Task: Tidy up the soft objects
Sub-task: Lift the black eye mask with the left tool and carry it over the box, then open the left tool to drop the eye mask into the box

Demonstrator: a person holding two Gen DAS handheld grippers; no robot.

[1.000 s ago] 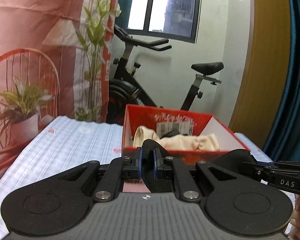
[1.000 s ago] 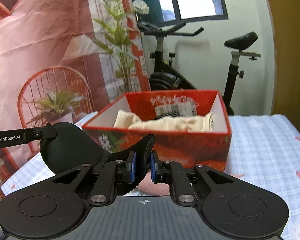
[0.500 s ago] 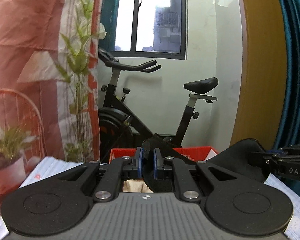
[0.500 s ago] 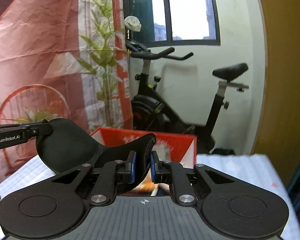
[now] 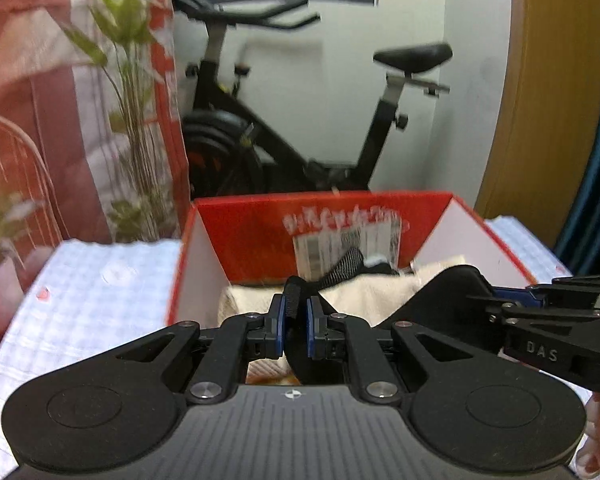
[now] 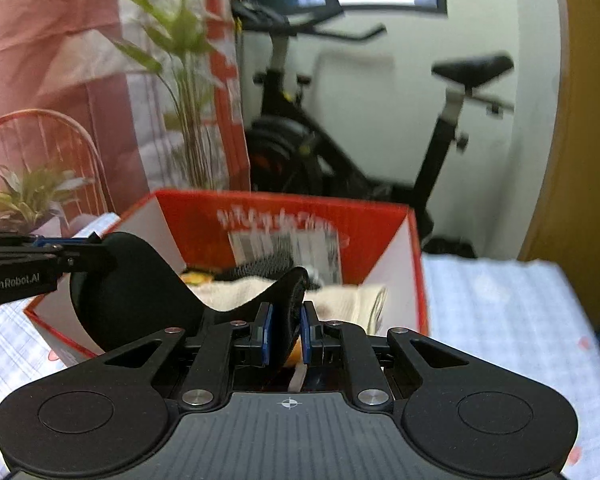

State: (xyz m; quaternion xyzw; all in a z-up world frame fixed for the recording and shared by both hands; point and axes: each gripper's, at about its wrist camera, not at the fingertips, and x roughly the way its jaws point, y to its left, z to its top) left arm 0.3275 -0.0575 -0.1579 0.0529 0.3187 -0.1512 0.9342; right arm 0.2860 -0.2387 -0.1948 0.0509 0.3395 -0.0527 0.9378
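Both grippers are shut on one black soft eye mask and hold it stretched between them over the open red box (image 5: 324,216). My left gripper (image 5: 295,320) pinches one end of the mask (image 5: 440,296). My right gripper (image 6: 286,328) pinches the other end of the mask (image 6: 132,280). The box (image 6: 284,208) holds cream knitted cloth (image 5: 364,296), which also shows in the right wrist view (image 6: 340,300), and a dark strap (image 5: 344,264). The other gripper shows at the side edge of each view.
The box stands on a light blue checked bedspread (image 5: 80,300). Behind it are an exercise bike (image 5: 300,128), a pink printed backdrop with plants (image 5: 60,100), a yellow wall panel (image 5: 552,100) and a blue curtain at the right.
Both views were tilted up toward the window half a second ago and have come back down. The box looks closer and the mask now hangs over its inside.
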